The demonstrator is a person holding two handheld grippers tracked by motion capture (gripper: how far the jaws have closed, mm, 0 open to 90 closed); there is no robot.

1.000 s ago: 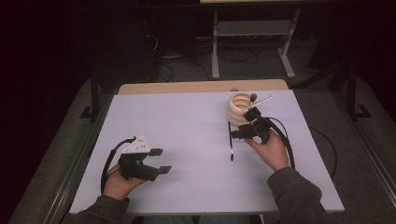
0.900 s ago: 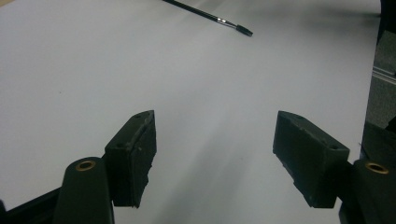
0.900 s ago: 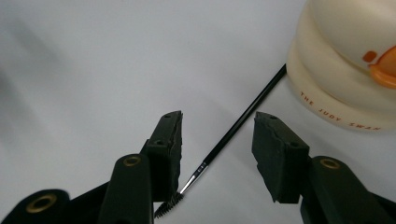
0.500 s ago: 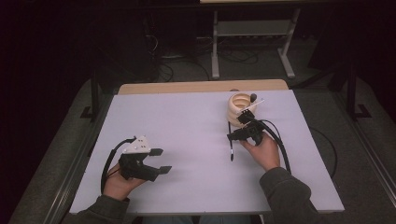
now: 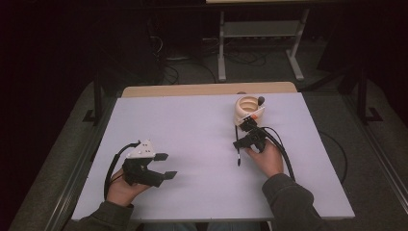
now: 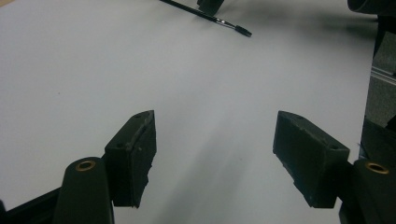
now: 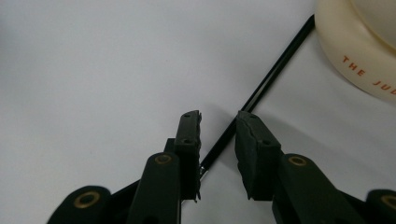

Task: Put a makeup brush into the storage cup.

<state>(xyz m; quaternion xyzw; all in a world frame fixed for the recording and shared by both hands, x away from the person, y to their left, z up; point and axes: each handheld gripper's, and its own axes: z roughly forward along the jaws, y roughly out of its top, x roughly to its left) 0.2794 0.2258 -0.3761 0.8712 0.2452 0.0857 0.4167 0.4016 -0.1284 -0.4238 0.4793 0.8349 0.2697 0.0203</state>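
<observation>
A thin black brush [image 5: 238,156] lies on the white table [image 5: 192,120], its far end near a cream cup [image 5: 248,109]. My right gripper [image 5: 242,135] is low over the brush. In the right gripper view its jaws have just been closing; the brush handle [image 7: 275,70] runs between the pads [image 7: 189,140] with a small gap left, beside the lettered cup [image 7: 359,42]. My left gripper [image 5: 166,165] rests open near the table's front left, with nothing between its fingers. The left gripper view shows the wide jaws [image 6: 212,140] and the brush [image 6: 210,16] far off.
Another brush with a dark head [image 5: 261,100] stands in the cup. A metal stand [image 5: 260,29] and cables sit on the dark floor beyond the table's wooden far edge [image 5: 207,89]. Cables trail from both grippers.
My right gripper has sunk toward the table and shifted slightly nearer, onto the lying brush, and its jaws have narrowed around the handle. The left hand has kept still.
</observation>
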